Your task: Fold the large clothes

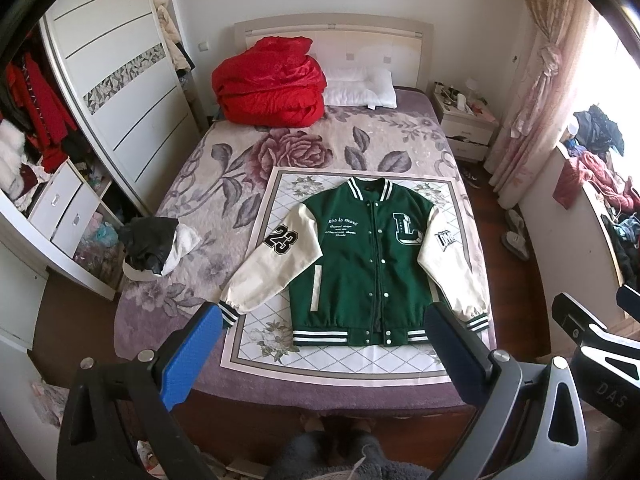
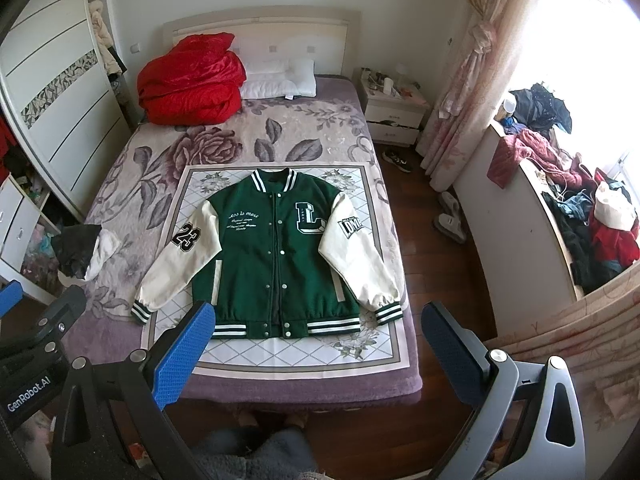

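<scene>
Progress: basically zero | jacket flat, face up, sleeves out, on mat at bed's foot edge | left tongs and right tongs spread, holding nothing | every fold left

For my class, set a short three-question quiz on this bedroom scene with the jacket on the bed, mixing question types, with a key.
1. True or false: the green varsity jacket with cream sleeves lies flat, front up, unfolded.
2. What sits beside the white pillow? A) red folded quilt B) blue towel C) brown box
3. Fill in: the left gripper and right gripper are both ____.

Key: 1 true; 2 A; 3 open
</scene>
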`<state>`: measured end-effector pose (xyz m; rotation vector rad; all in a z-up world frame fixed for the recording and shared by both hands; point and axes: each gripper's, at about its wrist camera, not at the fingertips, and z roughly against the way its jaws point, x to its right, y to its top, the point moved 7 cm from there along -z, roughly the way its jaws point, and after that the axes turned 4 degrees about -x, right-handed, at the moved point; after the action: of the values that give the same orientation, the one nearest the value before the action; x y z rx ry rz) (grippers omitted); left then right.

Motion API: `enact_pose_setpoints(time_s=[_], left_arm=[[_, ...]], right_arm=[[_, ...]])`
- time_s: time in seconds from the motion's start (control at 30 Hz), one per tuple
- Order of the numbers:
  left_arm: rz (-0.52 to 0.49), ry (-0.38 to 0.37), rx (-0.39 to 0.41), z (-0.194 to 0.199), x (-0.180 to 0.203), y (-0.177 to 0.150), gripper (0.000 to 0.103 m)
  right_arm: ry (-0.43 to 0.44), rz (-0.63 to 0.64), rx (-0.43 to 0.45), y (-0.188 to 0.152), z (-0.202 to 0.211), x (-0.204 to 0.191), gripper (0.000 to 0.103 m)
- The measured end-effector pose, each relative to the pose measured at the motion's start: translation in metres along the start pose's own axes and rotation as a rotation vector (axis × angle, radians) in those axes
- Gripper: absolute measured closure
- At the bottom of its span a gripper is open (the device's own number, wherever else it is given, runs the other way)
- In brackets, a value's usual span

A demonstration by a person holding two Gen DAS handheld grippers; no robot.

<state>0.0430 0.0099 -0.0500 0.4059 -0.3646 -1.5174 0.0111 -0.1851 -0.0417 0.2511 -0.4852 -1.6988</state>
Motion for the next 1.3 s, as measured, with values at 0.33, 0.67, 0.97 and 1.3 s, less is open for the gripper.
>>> enact_pose_setpoints(time_s=[0.33, 0.67, 0.97, 1.3], left_arm=[[-0.001, 0.001, 0.003, 0.0011, 0.0000, 0.0019, 0.000], [0.000, -0.001, 0.003, 0.0015, 0.0001, 0.0017, 0.000], [0.000, 0.000, 0.009, 0.0017, 0.0001, 0.0011, 0.000], [0.002, 0.000, 0.009, 0.0026, 0.0004, 0.0024, 0.000]], right_arm=[[0.000, 0.000, 0.001, 0.0008, 0.0007, -0.0008, 0.000], [0.000, -0.001, 0.001, 0.0013, 0.0018, -0.0009, 0.000], [-0.001, -0.001, 0.001, 0.0020, 0.0024, -0.0020, 0.000], [-0.001, -0.003, 0.001, 0.0031, 0.0021, -0.0019, 0.000]])
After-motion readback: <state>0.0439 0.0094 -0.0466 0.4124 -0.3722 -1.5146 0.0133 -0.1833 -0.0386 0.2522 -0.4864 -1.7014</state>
